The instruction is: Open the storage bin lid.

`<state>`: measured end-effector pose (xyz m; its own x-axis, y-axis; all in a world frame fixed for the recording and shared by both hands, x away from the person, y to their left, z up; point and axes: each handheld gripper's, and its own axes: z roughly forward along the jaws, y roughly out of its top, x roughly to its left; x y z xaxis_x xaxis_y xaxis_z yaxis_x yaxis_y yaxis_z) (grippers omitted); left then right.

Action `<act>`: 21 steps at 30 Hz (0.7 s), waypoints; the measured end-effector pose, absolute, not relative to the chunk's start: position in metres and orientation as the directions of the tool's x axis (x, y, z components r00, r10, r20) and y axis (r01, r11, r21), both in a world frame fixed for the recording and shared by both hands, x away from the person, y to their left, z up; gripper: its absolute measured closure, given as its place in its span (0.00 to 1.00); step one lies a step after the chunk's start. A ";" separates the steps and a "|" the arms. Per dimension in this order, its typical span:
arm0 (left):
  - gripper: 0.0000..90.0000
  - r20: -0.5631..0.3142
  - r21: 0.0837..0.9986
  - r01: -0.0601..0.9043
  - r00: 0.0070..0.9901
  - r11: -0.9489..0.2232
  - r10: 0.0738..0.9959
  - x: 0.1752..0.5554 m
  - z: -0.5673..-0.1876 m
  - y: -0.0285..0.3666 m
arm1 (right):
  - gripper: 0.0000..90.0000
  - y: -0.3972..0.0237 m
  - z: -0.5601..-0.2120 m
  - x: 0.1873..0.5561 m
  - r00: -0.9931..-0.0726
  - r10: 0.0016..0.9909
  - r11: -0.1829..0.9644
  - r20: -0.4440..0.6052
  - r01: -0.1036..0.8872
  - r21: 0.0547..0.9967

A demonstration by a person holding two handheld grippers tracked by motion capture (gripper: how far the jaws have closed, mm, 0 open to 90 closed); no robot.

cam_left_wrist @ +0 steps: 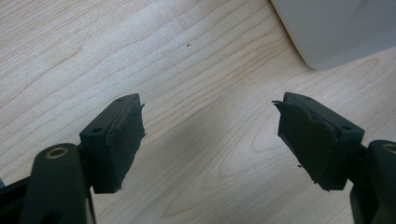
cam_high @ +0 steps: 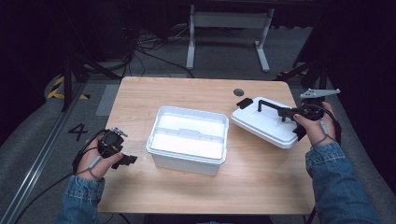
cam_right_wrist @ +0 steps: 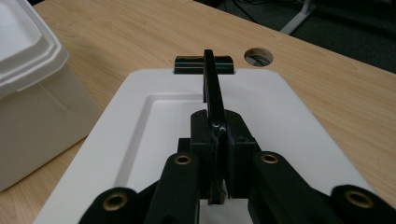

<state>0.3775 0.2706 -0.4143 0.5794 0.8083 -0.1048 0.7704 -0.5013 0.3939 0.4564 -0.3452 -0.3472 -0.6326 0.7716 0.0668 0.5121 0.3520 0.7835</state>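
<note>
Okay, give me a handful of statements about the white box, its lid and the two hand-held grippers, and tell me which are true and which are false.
1. The right hand-held gripper is clamped on the black handle of the white lid. True.
2. The lid sits closed on the white box. False: the box is open and the lid is off to its right, over the table.
3. The left hand-held gripper has its jaws apart with nothing between them. True.
4. The left hand-held gripper grips the rim of the box. False: it is apart from the box, over bare wood to its left.
5. A round hole in the tabletop lies beyond the lid. True.
</note>
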 end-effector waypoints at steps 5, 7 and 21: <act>0.26 -0.104 0.393 0.770 0.580 -0.502 0.808 0.378 -0.414 0.271 | 0.94 -0.346 -0.359 0.456 -0.626 0.776 0.349 0.078 0.529 0.774; 0.26 -0.104 0.393 0.770 0.579 -0.502 0.808 0.378 -0.414 0.271 | 0.94 -0.346 -0.363 0.456 -0.626 0.776 0.347 0.083 0.533 0.771; 0.26 -0.106 0.391 0.773 0.577 -0.499 0.810 0.377 -0.414 0.272 | 0.94 -0.347 -0.382 0.455 -0.616 0.782 0.350 0.090 0.554 0.756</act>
